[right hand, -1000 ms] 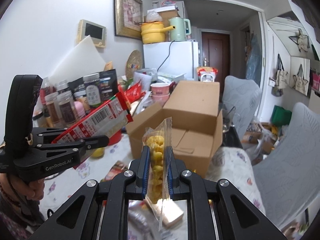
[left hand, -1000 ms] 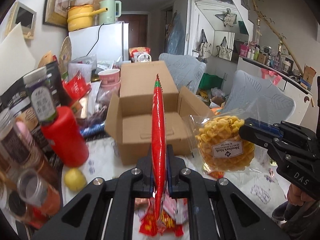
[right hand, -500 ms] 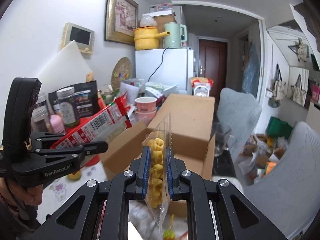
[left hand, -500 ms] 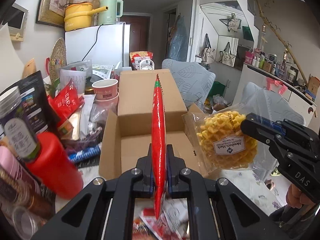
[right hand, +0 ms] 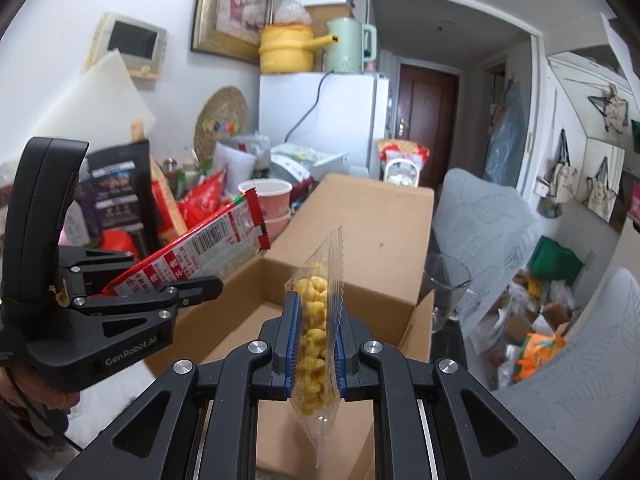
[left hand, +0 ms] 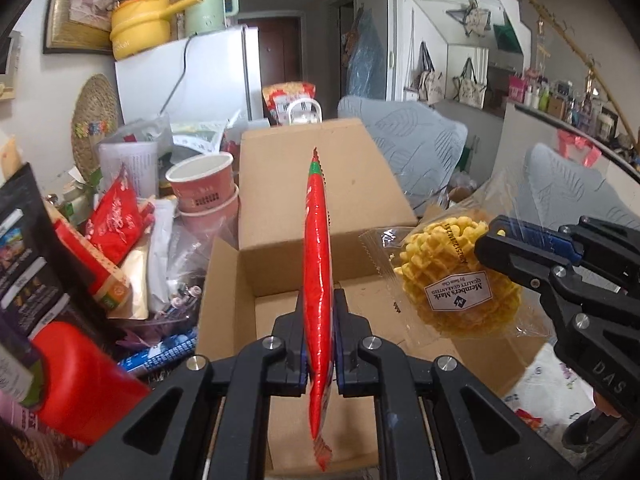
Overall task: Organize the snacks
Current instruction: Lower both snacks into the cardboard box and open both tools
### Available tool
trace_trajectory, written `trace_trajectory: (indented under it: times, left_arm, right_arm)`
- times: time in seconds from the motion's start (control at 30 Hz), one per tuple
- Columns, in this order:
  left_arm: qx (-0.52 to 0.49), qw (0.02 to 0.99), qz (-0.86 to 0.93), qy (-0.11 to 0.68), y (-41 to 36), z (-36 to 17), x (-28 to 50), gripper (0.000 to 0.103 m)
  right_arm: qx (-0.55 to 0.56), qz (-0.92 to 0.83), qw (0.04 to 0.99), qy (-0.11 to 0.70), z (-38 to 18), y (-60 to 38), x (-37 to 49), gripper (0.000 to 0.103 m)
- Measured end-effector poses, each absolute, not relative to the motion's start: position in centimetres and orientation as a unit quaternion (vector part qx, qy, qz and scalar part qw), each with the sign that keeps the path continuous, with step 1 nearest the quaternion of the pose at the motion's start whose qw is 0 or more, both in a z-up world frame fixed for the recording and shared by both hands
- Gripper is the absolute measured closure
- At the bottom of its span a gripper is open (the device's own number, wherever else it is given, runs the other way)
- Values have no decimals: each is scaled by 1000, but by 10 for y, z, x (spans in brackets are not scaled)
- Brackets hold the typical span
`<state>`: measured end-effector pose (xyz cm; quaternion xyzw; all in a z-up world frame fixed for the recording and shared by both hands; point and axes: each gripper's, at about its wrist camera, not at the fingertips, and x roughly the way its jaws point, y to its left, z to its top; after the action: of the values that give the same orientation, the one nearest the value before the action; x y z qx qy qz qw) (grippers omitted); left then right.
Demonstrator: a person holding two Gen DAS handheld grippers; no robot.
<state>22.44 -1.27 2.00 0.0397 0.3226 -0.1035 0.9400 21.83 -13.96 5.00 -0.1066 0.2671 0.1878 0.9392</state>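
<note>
Over cardboard box (left hand: 320,208) | left view only: waffle label (left hand: 457,295) (wording perhaps upside-down)

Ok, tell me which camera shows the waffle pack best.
The left wrist view: the waffle pack faces it flat, label readable, held in the right tongs. The right wrist view shows that pack only edge-on between its pads.

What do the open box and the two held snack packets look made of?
Box: plain brown corrugated cardboard, matte, creased flaps. Red packet: glossy printed plastic film, serrated end. Waffle packet: clear, shiny plastic film; waffle visible through it.
</note>
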Motion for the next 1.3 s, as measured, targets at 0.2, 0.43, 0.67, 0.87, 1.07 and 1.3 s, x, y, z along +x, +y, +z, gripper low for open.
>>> trace_trajectory:
  times: [0.2,0.43,0.67,0.87,1.07,1.3]
  left_arm:
    - [34,925,-106,362,-15,-5,249,93]
    - [37,915,-90,391,-16,-23,258,93]
    - [26,893,-83,441,-13,-44,267,93]
    - [30,882,-66,466,-10,-57,271,93]
    - [34,881,-56,468,-9,-58,266,92]
    - [37,888,-46,456,-9,-41,259,92]
  right_arm:
    - [-114,190,927,303,28,-133,239,88]
    - [-110,201,908,349,5,-129,250,88]
    - [-121,203,893,383,-11,-122,255,88]
    - [-130,196,891,388,-13,-121,257,84]
    - [-143,182,896,380,-9,-123,256,68]
    - [-146,168,902,371,3,-128,251,68]
